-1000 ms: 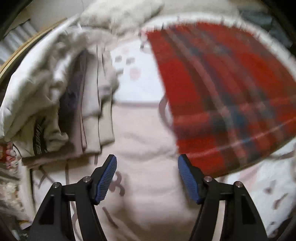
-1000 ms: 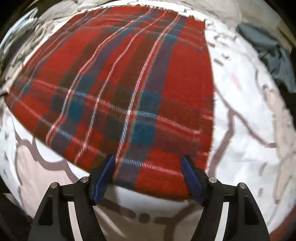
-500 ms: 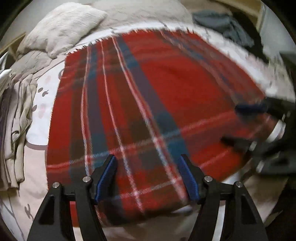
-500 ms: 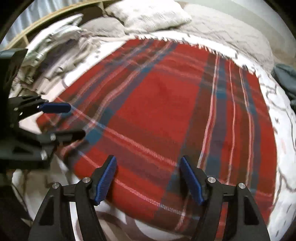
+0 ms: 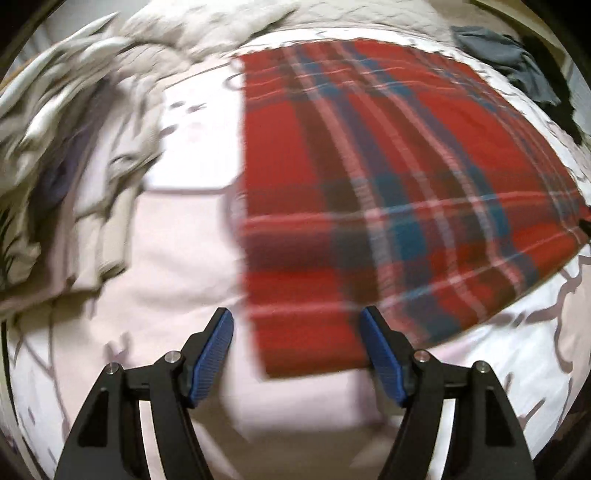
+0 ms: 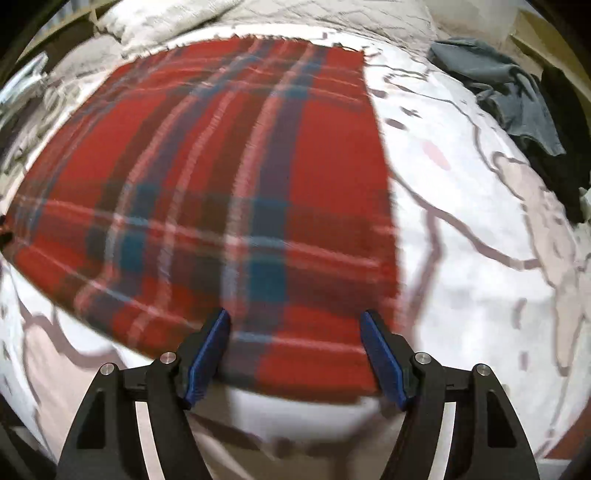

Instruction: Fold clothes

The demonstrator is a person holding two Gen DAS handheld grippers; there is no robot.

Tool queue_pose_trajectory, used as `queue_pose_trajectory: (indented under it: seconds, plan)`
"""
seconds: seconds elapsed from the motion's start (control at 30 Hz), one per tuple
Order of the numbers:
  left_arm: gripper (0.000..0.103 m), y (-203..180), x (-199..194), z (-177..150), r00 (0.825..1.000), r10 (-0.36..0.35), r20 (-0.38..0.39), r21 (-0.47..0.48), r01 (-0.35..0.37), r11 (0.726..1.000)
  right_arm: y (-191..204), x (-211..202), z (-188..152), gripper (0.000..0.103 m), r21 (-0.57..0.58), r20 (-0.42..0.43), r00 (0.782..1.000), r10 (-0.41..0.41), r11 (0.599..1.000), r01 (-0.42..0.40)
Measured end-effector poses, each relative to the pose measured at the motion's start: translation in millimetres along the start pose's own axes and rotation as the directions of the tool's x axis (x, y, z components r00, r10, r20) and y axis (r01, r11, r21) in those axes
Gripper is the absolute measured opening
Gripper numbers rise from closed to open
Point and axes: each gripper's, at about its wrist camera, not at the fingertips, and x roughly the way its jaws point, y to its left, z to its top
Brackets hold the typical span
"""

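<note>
Two grippers are up over the bed, both spread wide and holding nothing. Starting at the far left of the left wrist view: a heap of pale clothes [image 5: 74, 177] sits on the bedspread [image 5: 166, 295], blurred, with a darker garment tucked in it. Next, the left gripper [image 5: 297, 354] with its blue pads [image 5: 212, 358] apart, hovering at the near left corner of the plaid blanket [image 5: 388, 192]. That corner lies just ahead of and between the fingers, though whether the pads touch the cloth I cannot tell through the blur. The blanket lies flat on the bed and stretches away up and to the right, its fringed far edge near a pillow [image 5: 207, 26].

Over to the right wrist view: the blanket [image 6: 221, 177] fills the left and middle, its right edge running down towards the right finger. The right gripper [image 6: 295, 354] sits at the near right corner, jaws wide, with the near hem lying between the pads [image 6: 382, 358]. To the right is bare patterned bedspread [image 6: 480, 258], and at the far right edge a grey garment [image 6: 509, 92] lies crumpled beside something dark [image 6: 565, 147], well apart from the blanket.
</note>
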Motion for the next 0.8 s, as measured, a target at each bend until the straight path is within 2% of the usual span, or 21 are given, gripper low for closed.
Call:
queue_pose_trajectory:
  seconds: [0.13,0.2,0.23,0.27,0.33,0.37,0.47,0.5,0.57,0.63,0.7,0.8]
  plan:
    - [0.074,16,-18,-10,0.994,0.105,0.041,0.050,-0.107,0.993,-9,-12,-6,0.074,-0.078,-0.005,0.991,-0.134,0.988,0.133]
    - [0.073,11,-31,-20,0.982,0.163,0.099,0.150,-0.177,0.973,2,-25,-12,0.074,-0.181,0.076,0.970,-0.232,0.953,0.242]
    - [0.073,3,-38,-26,0.971,0.190,0.142,0.220,-0.218,0.951,9,-32,-19,0.074,-0.248,0.133,0.953,-0.274,0.921,0.299]
    - [0.073,-10,-44,-35,0.956,0.216,0.199,0.300,-0.269,0.915,18,-38,-30,0.074,-0.325,0.197,0.931,-0.306,0.876,0.356]
    - [0.073,-35,-56,-53,0.919,0.242,0.311,0.438,-0.365,0.822,37,-48,-52,0.074,-0.457,0.331,0.878,-0.346,0.755,0.470]
    - [0.073,-48,-60,-60,0.907,0.230,0.354,0.479,-0.387,0.788,46,-51,-65,0.074,-0.513,0.389,0.852,-0.350,0.686,0.516]
    - [0.073,-89,-70,-73,0.868,0.159,0.471,0.537,-0.425,0.729,74,-44,-100,0.074,-0.641,0.486,0.812,-0.323,0.500,0.582]
    - [0.073,-104,-71,-72,0.855,0.132,0.502,0.541,-0.429,0.723,83,-41,-108,0.074,-0.666,0.506,0.806,-0.307,0.454,0.591]
    - [0.073,-136,-70,-69,0.840,0.075,0.538,0.558,-0.421,0.715,99,-33,-119,0.074,-0.699,0.533,0.799,-0.279,0.387,0.602]
    - [0.073,-169,-65,-66,0.842,0.015,0.539,0.594,-0.393,0.702,116,-25,-125,0.074,-0.711,0.561,0.786,-0.260,0.335,0.618]
    - [0.073,-199,-60,-66,0.850,-0.035,0.526,0.633,-0.363,0.684,122,-20,-127,0.074,-0.709,0.580,0.772,-0.259,0.306,0.635]
    - [0.073,-237,-48,-71,0.848,-0.067,0.526,0.673,-0.367,0.642,115,-17,-129,0.074,-0.701,0.578,0.778,-0.247,0.336,0.628]
